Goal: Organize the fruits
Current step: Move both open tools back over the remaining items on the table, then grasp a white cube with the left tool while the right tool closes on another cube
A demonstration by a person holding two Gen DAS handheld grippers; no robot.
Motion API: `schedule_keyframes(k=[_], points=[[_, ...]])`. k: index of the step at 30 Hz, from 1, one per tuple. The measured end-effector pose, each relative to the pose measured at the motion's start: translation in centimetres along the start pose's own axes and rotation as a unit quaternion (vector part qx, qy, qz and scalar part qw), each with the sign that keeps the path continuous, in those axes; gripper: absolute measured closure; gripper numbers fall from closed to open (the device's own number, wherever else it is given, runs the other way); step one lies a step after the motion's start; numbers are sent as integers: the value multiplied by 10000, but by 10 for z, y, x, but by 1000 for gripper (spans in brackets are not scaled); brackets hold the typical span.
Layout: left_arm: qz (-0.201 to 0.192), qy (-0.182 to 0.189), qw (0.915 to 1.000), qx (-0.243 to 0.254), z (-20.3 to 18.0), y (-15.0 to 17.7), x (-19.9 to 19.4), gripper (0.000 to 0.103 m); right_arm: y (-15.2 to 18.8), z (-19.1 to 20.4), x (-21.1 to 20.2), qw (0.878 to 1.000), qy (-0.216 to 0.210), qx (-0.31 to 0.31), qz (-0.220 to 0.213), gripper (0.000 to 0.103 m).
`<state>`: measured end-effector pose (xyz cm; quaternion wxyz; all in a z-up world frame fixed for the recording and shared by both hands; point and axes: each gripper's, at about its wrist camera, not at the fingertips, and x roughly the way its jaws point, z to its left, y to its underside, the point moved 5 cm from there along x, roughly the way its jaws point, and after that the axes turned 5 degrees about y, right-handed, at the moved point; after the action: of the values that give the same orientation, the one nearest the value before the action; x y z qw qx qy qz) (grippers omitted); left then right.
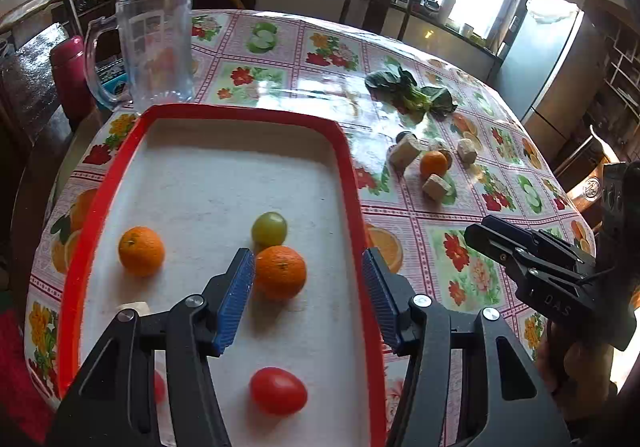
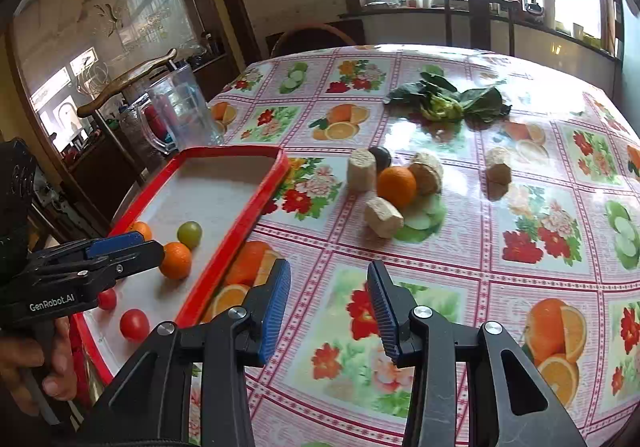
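A red-rimmed white tray (image 1: 352,183) holds two oranges (image 1: 141,251) (image 1: 280,272), a green fruit (image 1: 269,228) and a red tomato (image 1: 278,391); a second red one is partly hidden behind my left finger. My left gripper (image 1: 307,255) hovers open over the tray, with the nearer orange lying below its left pad and nothing held. A third orange (image 2: 396,185) sits on the tablecloth among beige chunks (image 2: 383,217). My right gripper (image 2: 329,267) is open and empty above the tablecloth, right of the tray (image 2: 240,231).
Leafy greens (image 2: 448,103) lie farther back on the table. A clear plastic pitcher (image 1: 160,47) stands behind the tray, with a red bottle (image 1: 72,75) beside it. A dark round item (image 2: 380,156) sits by the chunks. Wooden chairs ring the table.
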<state>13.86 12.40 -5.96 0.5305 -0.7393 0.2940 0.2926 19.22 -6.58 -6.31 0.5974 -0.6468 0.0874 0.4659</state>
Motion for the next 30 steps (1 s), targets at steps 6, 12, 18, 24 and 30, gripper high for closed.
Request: schedule_keyframes(k=[6, 12, 18, 24, 30], points=[[109, 161, 9996, 203, -36, -1, 14, 48, 1, -34, -8, 9997, 181, 135, -40, 61], [203, 275, 9987, 382, -65, -5, 29, 48, -2, -65, -7, 9990, 332, 282, -25, 61], [306, 409, 9979, 400, -83, -9, 51, 48, -8, -88, 2, 9983, 328, 477, 17, 61], [399, 480, 9970, 461, -100, -16, 76, 48, -17, -100, 18, 9978, 363, 554, 39, 61], [502, 467, 9964, 506, -110, -27, 103, 48, -34, -116, 34, 9972, 448, 604, 15, 61]])
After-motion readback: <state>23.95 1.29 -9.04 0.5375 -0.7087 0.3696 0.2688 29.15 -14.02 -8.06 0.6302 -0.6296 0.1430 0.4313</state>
